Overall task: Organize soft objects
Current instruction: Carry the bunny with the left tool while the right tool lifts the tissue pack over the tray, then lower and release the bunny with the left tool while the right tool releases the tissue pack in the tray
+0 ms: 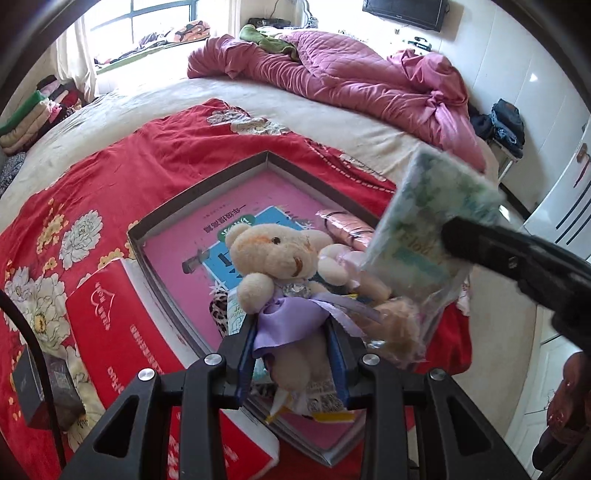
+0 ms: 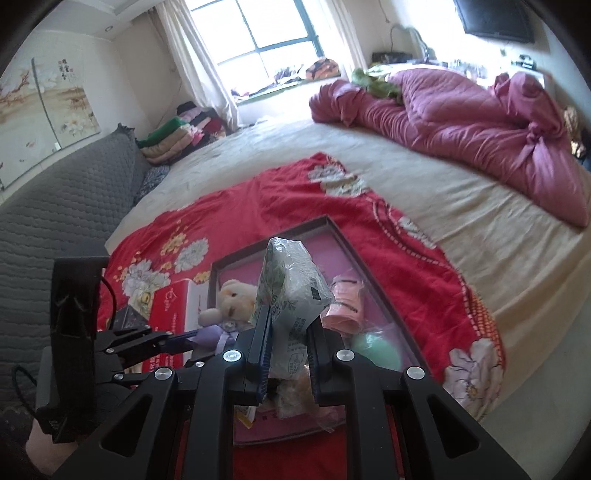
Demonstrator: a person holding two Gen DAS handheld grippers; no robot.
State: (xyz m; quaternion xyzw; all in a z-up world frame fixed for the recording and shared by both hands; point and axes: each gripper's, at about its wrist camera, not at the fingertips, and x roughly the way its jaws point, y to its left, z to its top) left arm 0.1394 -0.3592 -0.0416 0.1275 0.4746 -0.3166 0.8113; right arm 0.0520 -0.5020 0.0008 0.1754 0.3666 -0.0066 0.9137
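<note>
Crumpled pink quilt [image 2: 461,122] on bed, red floral cloth [image 1: 110,177], wall-mounted television [image 1: 406,11], folded clothes stack [image 2: 177,136]

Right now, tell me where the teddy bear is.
The teddy bear is gripped in the left tongs above the pink-lined box, beside the tissue pack.

Your left wrist camera looks steeply down, from very near, onto the shallow grey cardboard tray with pink bottom [image 1: 192,206] on the red flowered cloth [image 1: 110,177]. Your right wrist camera faces the same tray [image 2: 332,225] from slightly farther. Both views share the crumpled pink quilt [image 1: 351,74] and the bright window [image 2: 266,33].
</note>
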